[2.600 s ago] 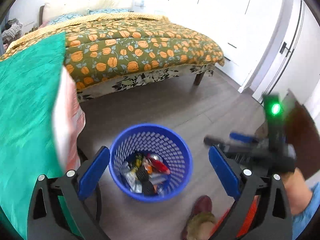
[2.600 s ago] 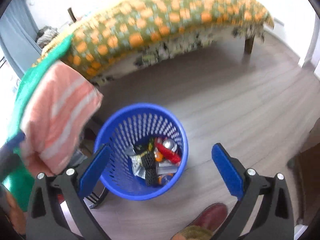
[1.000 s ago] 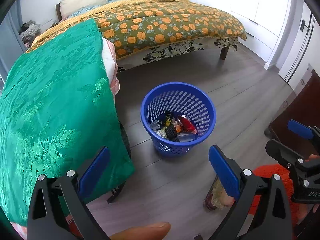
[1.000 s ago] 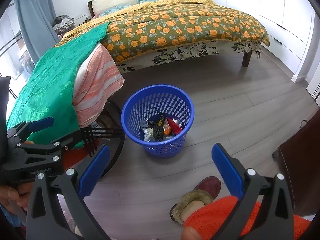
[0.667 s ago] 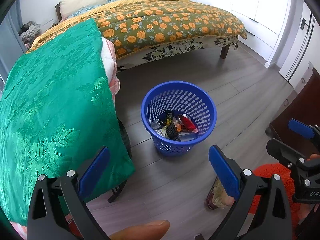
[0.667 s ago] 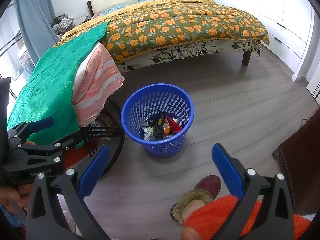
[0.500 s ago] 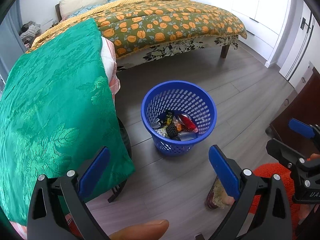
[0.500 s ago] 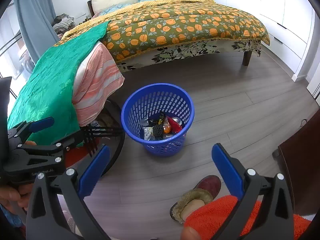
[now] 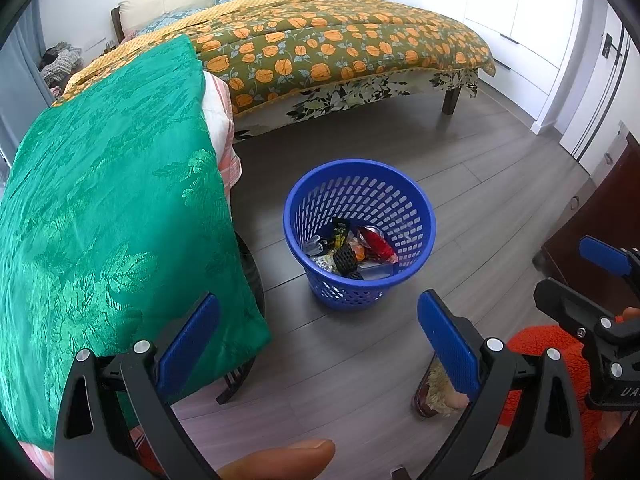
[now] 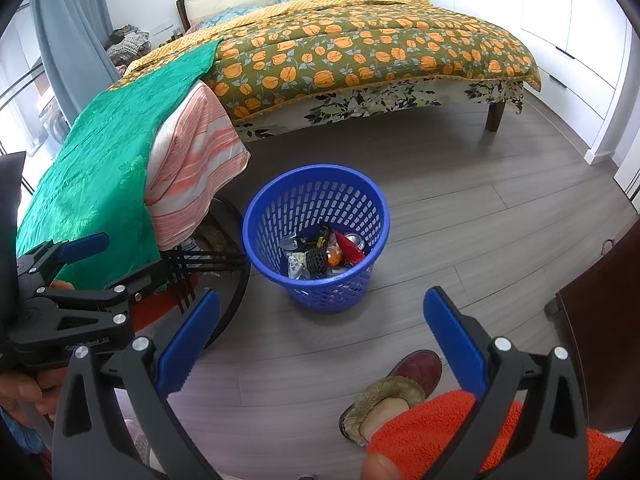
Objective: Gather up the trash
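Observation:
A blue perforated plastic basket [image 9: 416, 204] [image 10: 260, 208] stands upright on the grey wood floor. Inside lies mixed trash [image 9: 350, 250] [image 10: 322, 256]: a red wrapper, a black mesh piece, a can and foil packets. My left gripper [image 9: 318, 338] is open and holds nothing, a good way back from the basket and above the floor. My right gripper [image 10: 322, 334] is open too, with nothing between its blue pads, also short of the basket. Each gripper shows at the edge of the other's view.
A bed with an orange-flowered quilt [image 9: 340, 44] [image 10: 360, 40] fills the far side. A green cloth [image 9: 104, 200] [image 10: 104, 152] over a striped pink one [image 10: 192, 156] drapes a black-framed stand left of the basket. A slippered foot [image 10: 394, 392] and dark cabinet [image 9: 604, 208] are at right.
Both grippers pulled back and up from right over the basket, so it now looks smaller and farther. Over the last second the views have stayed almost still.

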The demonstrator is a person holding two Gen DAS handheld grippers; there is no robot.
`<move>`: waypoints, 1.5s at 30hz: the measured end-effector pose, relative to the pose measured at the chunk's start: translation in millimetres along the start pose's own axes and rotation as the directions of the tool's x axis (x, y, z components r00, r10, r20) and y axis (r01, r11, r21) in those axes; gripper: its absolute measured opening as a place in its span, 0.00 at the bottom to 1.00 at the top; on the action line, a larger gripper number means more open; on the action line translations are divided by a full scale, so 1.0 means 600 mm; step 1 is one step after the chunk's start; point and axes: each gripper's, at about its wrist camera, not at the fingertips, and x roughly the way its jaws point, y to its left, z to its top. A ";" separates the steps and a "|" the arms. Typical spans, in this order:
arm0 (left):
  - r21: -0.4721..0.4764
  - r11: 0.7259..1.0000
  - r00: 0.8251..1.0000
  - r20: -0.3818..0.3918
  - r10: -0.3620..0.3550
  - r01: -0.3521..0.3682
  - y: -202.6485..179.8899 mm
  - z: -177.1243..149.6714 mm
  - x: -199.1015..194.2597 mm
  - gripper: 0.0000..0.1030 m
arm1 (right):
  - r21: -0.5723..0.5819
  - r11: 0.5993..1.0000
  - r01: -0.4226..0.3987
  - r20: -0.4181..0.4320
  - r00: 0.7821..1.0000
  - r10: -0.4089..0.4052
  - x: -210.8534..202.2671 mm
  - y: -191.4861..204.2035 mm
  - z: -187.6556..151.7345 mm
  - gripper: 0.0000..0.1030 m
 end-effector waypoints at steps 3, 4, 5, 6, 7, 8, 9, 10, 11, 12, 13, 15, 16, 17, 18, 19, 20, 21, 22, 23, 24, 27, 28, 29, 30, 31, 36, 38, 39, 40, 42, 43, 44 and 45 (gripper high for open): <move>0.000 1.000 1.000 0.000 0.000 0.000 0.001 0.000 0.000 0.95 | 0.000 1.000 -0.001 -0.001 1.000 0.001 0.000 0.000 -0.001 0.96; 0.000 1.000 1.000 0.000 0.001 -0.001 0.000 -0.001 0.001 0.95 | -0.001 1.000 0.000 -0.001 1.000 0.000 0.000 0.000 0.000 0.96; 0.000 1.000 1.000 -0.001 0.001 -0.001 0.001 -0.001 0.001 0.95 | -0.002 1.000 -0.001 0.000 1.000 0.001 0.000 0.000 0.000 0.96; -0.001 1.000 1.000 0.000 0.002 -0.002 0.001 -0.001 0.002 0.95 | -0.002 1.000 -0.001 0.000 1.000 0.001 0.000 0.000 0.000 0.96; 0.000 1.000 1.000 0.000 0.002 -0.002 0.001 -0.001 0.002 0.95 | -0.002 1.000 -0.001 0.000 1.000 0.001 0.000 0.000 0.000 0.96; 0.000 1.000 1.000 0.000 0.002 -0.002 0.002 -0.002 0.002 0.95 | -0.003 1.000 -0.002 -0.001 1.000 0.002 0.000 0.000 -0.001 0.96; 0.000 1.000 1.000 -0.001 0.002 -0.002 0.001 -0.002 0.002 0.95 | -0.003 1.000 -0.002 -0.001 1.000 0.002 0.001 0.001 -0.001 0.96; 0.000 1.000 1.000 -0.001 0.002 -0.002 0.001 -0.001 0.002 0.95 | -0.003 1.000 -0.001 -0.001 1.000 0.001 0.001 0.001 -0.001 0.96; 0.000 1.000 1.000 -0.001 0.002 -0.002 0.002 -0.002 0.002 0.95 | -0.003 1.000 -0.002 -0.001 1.000 0.002 0.001 0.001 -0.001 0.96; 0.001 1.000 1.000 -0.001 0.002 -0.002 0.002 -0.002 0.002 0.95 | -0.003 1.000 -0.001 -0.001 1.000 0.001 0.001 0.001 -0.002 0.96; 0.000 1.000 1.000 -0.001 0.003 -0.003 0.003 -0.002 0.002 0.95 | -0.003 1.000 -0.001 0.000 1.000 0.001 0.000 0.001 -0.001 0.96; 0.001 1.000 1.000 -0.001 0.002 -0.002 0.002 -0.002 0.002 0.95 | -0.004 1.000 -0.001 -0.001 1.000 0.001 0.000 0.002 -0.001 0.96; 0.001 1.000 1.000 -0.001 0.002 -0.002 0.001 -0.001 0.001 0.95 | -0.004 1.000 0.000 -0.001 1.000 0.000 0.001 0.002 -0.002 0.96; 0.001 1.000 1.000 -0.002 0.002 -0.002 0.003 -0.002 0.002 0.95 | -0.005 1.000 0.000 -0.001 1.000 0.000 0.001 0.002 -0.002 0.96; 0.000 1.000 1.000 -0.002 0.002 -0.002 0.003 -0.003 0.002 0.95 | -0.004 1.000 0.000 -0.001 1.000 0.000 0.000 0.002 -0.001 0.96; 0.000 1.000 1.000 -0.003 0.002 -0.002 0.004 -0.004 0.003 0.95 | -0.004 1.000 0.001 -0.001 1.000 -0.001 0.001 0.001 -0.002 0.96; 0.000 1.000 1.000 -0.003 0.002 -0.002 0.004 -0.003 0.004 0.95 | -0.003 1.000 0.000 -0.001 1.000 0.000 0.000 0.002 -0.001 0.96; 0.000 1.000 1.000 -0.003 0.003 -0.003 0.005 -0.003 0.004 0.95 | -0.004 1.000 0.001 -0.001 1.000 -0.001 0.000 0.002 -0.001 0.96; -0.001 1.000 1.000 -0.004 0.003 -0.003 0.006 -0.004 0.004 0.95 | -0.004 1.000 0.002 -0.002 1.000 -0.002 0.001 0.002 -0.002 0.96; -0.001 1.000 1.000 -0.004 0.002 -0.002 0.009 -0.005 0.004 0.95 | -0.004 1.000 0.001 -0.002 1.000 -0.001 0.000 0.002 -0.001 0.96; -0.001 1.000 1.000 -0.004 0.003 -0.003 0.007 -0.003 0.005 0.95 | -0.005 1.000 0.002 -0.002 1.000 -0.002 0.002 0.003 -0.001 0.96; -0.001 1.000 1.000 -0.005 0.003 -0.003 0.007 -0.003 0.005 0.95 | -0.005 1.000 0.002 -0.002 1.000 -0.002 0.001 0.003 -0.001 0.96; -0.001 1.000 1.000 -0.005 0.003 -0.003 0.006 -0.003 0.005 0.95 | -0.005 1.000 0.002 -0.003 1.000 -0.002 0.002 0.003 -0.003 0.96; 0.000 1.000 1.000 -0.005 0.003 -0.003 0.007 -0.003 0.005 0.95 | -0.005 1.000 0.002 -0.003 1.000 -0.002 0.001 0.003 -0.001 0.96; 0.000 1.000 1.000 -0.005 0.003 -0.003 0.008 -0.004 0.005 0.95 | -0.005 1.000 0.003 -0.003 1.000 -0.003 0.001 0.003 -0.001 0.96; 0.000 1.000 1.000 -0.006 0.004 -0.004 0.006 -0.003 0.006 0.95 | -0.005 1.000 0.003 -0.004 1.000 -0.003 0.002 0.003 -0.002 0.96; 0.000 1.000 1.000 -0.008 0.004 -0.004 0.007 -0.005 0.007 0.95 | -0.006 1.000 0.003 -0.004 1.000 -0.003 0.001 0.003 -0.001 0.96; 0.000 1.000 1.000 -0.008 0.004 -0.004 0.008 -0.005 0.007 0.95 | -0.006 1.000 0.004 -0.004 1.000 -0.004 0.001 0.003 -0.001 0.96; 0.001 1.000 1.000 -0.008 0.003 -0.003 0.006 -0.004 0.007 0.95 | -0.006 1.000 0.004 -0.004 1.000 -0.004 0.001 0.003 -0.001 0.96; 0.001 1.000 1.000 -0.008 0.004 -0.004 0.006 -0.004 0.007 0.95 | -0.006 1.000 0.004 -0.004 1.000 -0.004 0.001 0.003 -0.001 0.96; 0.001 1.000 1.000 -0.008 0.003 -0.003 0.006 -0.004 0.007 0.95 | -0.006 1.000 0.006 -0.004 1.000 -0.006 0.002 0.003 -0.002 0.96; 0.001 1.000 1.000 -0.009 0.003 -0.003 0.005 -0.004 0.007 0.95 | -0.006 1.000 0.005 -0.005 1.000 -0.005 0.002 0.003 -0.001 0.96; 0.002 1.000 1.000 -0.009 0.003 -0.003 0.005 -0.004 0.007 0.95 | -0.006 1.000 0.006 -0.005 1.000 -0.006 0.002 0.003 -0.001 0.96; 0.003 1.000 1.000 -0.009 0.002 -0.002 0.006 -0.005 0.007 0.95 | -0.006 1.000 0.006 -0.005 1.000 -0.006 0.002 0.002 -0.002 0.96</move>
